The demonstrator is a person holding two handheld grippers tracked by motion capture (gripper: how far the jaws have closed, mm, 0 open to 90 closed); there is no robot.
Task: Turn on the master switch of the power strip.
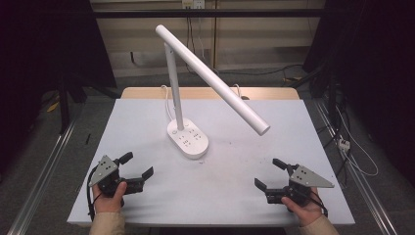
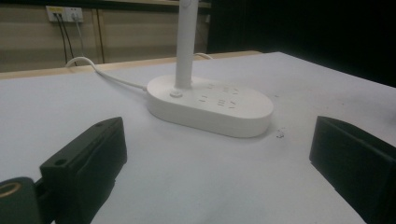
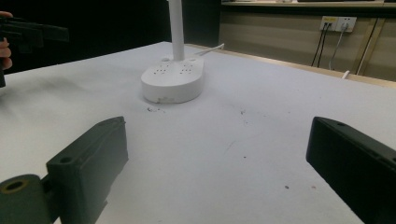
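We hold the left gripper (image 1: 136, 166) and right gripper (image 1: 270, 174) wide apart, jaws spread, gripping nothing. The white desk lamp (image 1: 187, 139) stands mid-table (image 1: 147, 196) between them, beyond both.

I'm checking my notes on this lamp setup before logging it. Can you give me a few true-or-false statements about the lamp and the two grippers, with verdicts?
1. The left gripper is clamped on the lamp's post. False: its jaws are open, short of the lamp and touching nothing.
2. The lamp's oval base stands on the white table. True.
3. The lamp's long head lies flat on the table. False: it slants in the air above the table, sloping down toward the right.
4. The right gripper is open and holds nothing. True.
5. A white cord leaves the base toward the table's far edge. True.
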